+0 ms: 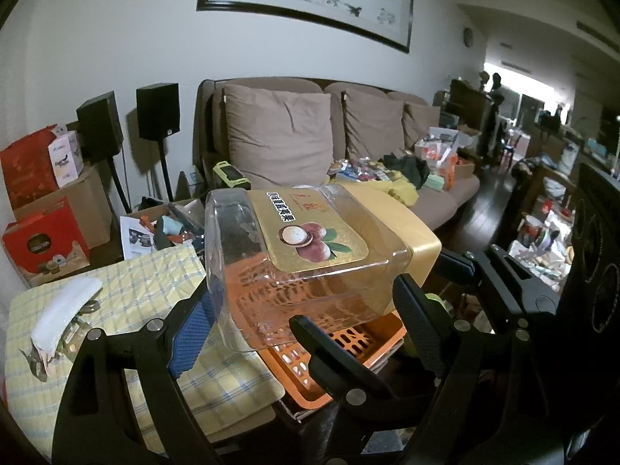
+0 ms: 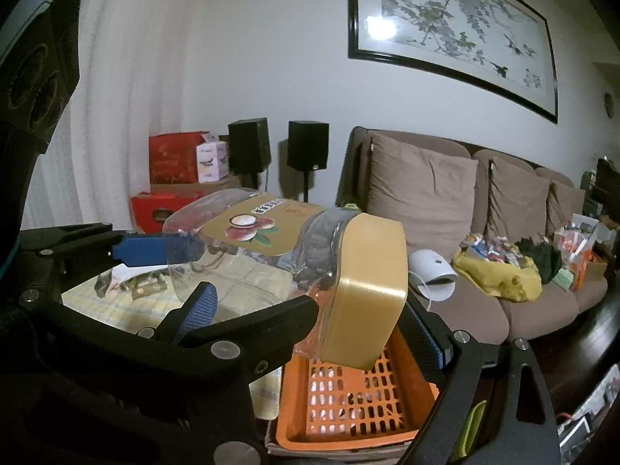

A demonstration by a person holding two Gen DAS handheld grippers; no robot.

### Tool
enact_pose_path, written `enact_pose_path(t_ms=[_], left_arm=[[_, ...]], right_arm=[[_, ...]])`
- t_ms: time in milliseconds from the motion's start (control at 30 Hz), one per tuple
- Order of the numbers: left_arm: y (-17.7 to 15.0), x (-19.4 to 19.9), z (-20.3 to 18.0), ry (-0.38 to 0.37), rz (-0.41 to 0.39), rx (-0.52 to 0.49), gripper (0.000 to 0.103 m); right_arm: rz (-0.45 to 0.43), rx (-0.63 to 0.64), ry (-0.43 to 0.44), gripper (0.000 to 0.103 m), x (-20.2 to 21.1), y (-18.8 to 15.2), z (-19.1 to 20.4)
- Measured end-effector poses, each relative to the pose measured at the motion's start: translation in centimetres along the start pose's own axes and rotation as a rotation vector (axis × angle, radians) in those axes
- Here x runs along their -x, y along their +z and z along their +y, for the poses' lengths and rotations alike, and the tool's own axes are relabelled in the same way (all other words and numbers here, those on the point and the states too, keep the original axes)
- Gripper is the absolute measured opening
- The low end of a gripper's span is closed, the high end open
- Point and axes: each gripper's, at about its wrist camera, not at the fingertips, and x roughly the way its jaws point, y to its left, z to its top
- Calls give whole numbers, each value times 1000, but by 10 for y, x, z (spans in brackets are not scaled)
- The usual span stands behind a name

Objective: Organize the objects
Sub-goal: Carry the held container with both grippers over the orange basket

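A clear plastic jar (image 1: 310,255) (image 2: 240,248) with a gold nut label and a gold lid (image 1: 420,248) (image 2: 368,290) lies on its side in the air, above an orange slotted basket (image 1: 306,383) (image 2: 348,407). My left gripper (image 1: 302,290) is shut on the jar's clear body, blue pads on either side; the right wrist view shows it (image 2: 182,271) at the jar's base end. My right gripper (image 2: 360,306) is shut on the lid end, its fingers (image 1: 476,267) coming in from the right. The jar looks empty.
A yellow checked cloth (image 1: 155,290) covers the table left of the basket, with a white pad (image 1: 62,310) on some small items. Behind stand a brown sofa (image 1: 279,135) strewn with clutter, two black speakers (image 1: 157,110), red boxes (image 1: 42,240) and a white lamp-like device (image 2: 434,267).
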Motion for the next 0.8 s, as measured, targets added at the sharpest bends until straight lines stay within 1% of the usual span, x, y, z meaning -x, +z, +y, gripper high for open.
enact_pose_path(t_ms=[167,500,800], left_arm=[[3,1,-5,5,-8,-11,87],[8,2,-13,-9,-15,-24,87],[16,-9,-21,-40,-6,-45,87]], right_arm=[[-8,-12,-5,93,3,0,-5],[-21,-20,-21,93,9,3,-11],[-15,-50,-47,93,9,3,-25]])
